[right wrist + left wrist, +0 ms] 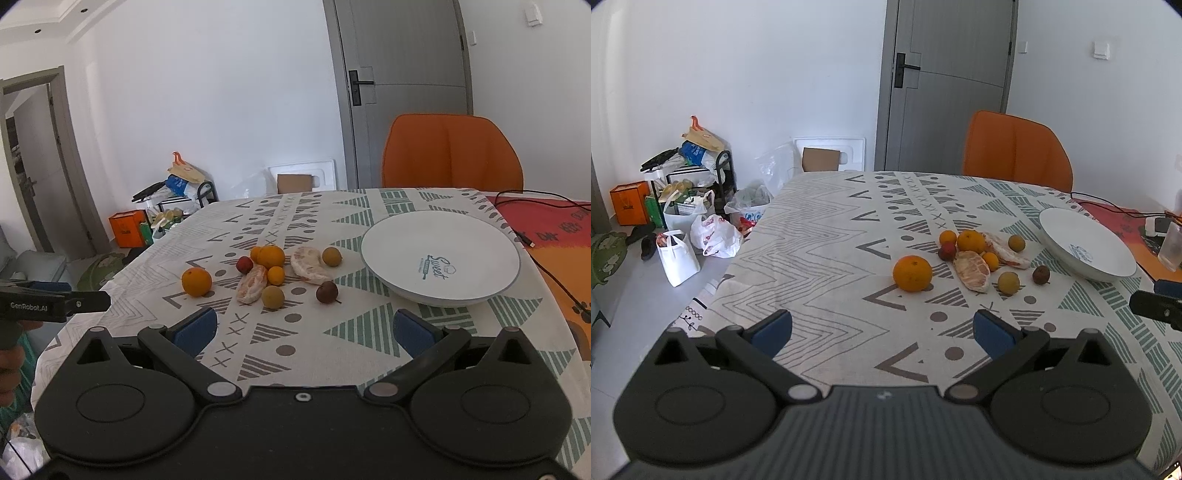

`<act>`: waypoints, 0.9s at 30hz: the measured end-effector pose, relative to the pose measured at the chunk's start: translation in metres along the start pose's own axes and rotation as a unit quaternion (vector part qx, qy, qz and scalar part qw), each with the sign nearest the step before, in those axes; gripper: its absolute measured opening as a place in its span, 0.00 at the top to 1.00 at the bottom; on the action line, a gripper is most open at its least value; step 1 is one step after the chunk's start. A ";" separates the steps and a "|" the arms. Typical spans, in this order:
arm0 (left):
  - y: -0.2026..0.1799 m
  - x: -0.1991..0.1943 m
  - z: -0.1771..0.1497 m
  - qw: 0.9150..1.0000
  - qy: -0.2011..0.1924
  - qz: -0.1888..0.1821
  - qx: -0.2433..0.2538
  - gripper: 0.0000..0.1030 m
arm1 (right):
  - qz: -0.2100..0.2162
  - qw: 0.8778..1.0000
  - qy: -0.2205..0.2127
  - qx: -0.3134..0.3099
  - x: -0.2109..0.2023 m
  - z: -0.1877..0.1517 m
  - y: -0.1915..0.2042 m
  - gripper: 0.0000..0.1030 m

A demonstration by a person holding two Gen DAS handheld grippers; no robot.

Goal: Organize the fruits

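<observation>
A: Logging state: left gripper and right gripper both spread wide, holding nothing, hovering short of the fruit.

B: Fruit position?

A: Loose cluster on the patterned tablecloth-covered table; large round orange at its 9 o'clock edge, empty white ceramic bowl at 3 o'clock.

B: Suggest right gripper takes the small dark-red fruit first: nearest the bowl, free-standing. Straddle squarely and close gently; it may roll.

1. The left black plastic gripper has blue rubber pads, silver pivot rivets and a ribbed grey body.
2. The right black plastic gripper looks the same, with one small screw.
3. White "GenRobot.AI" lettering marks the left one's side.
</observation>
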State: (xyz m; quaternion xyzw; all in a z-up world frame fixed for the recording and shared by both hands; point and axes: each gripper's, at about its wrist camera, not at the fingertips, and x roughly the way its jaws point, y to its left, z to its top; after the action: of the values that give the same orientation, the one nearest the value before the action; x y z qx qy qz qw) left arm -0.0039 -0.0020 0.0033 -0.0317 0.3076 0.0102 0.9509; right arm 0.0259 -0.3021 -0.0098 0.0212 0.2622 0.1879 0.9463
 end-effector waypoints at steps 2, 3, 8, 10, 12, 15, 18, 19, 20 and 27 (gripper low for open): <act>0.000 -0.001 0.000 1.000 0.000 -0.001 0.001 0.00 | -0.001 1.000 0.000 0.000 -0.001 0.000 0.000 0.00; 0.000 -0.001 0.001 1.000 0.000 -0.002 0.001 0.00 | -0.002 1.000 0.000 0.001 -0.001 0.000 0.000 0.00; 0.000 0.000 0.001 1.000 0.000 -0.004 0.003 0.00 | -0.003 1.000 0.001 0.005 0.000 0.001 -0.001 0.00; 0.000 0.000 0.001 1.000 0.000 -0.006 0.003 0.00 | -0.003 1.000 0.001 0.004 0.000 0.001 0.000 0.00; 0.000 -0.001 0.001 1.000 -0.002 -0.009 0.002 0.00 | -0.001 1.000 -0.002 0.003 -0.001 0.002 0.000 0.00; -0.001 -0.001 0.001 1.000 -0.004 -0.012 0.003 0.00 | -0.002 1.000 -0.002 0.003 -0.002 0.002 -0.002 0.00; -0.004 -0.003 0.000 1.000 -0.008 -0.016 0.007 0.00 | -0.004 1.000 0.000 -0.002 -0.002 0.002 -0.003 0.00; -0.005 -0.003 0.000 1.000 -0.009 -0.017 0.008 0.00 | -0.005 1.000 0.000 -0.001 -0.002 0.002 -0.003 0.00; -0.005 -0.003 0.000 1.000 -0.009 -0.018 0.010 0.00 | -0.006 1.000 -0.001 0.000 -0.002 0.002 -0.004 0.00; -0.003 -0.004 0.000 0.999 -0.012 -0.032 0.010 0.00 | 0.000 1.000 -0.004 0.003 -0.002 0.001 -0.006 0.00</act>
State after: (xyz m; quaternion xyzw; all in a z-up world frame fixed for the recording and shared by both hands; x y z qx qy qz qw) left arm -0.0069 -0.0053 0.0060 -0.0315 0.2955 -0.0227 0.9546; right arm 0.0270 -0.3085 -0.0085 0.0242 0.2592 0.1869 0.9473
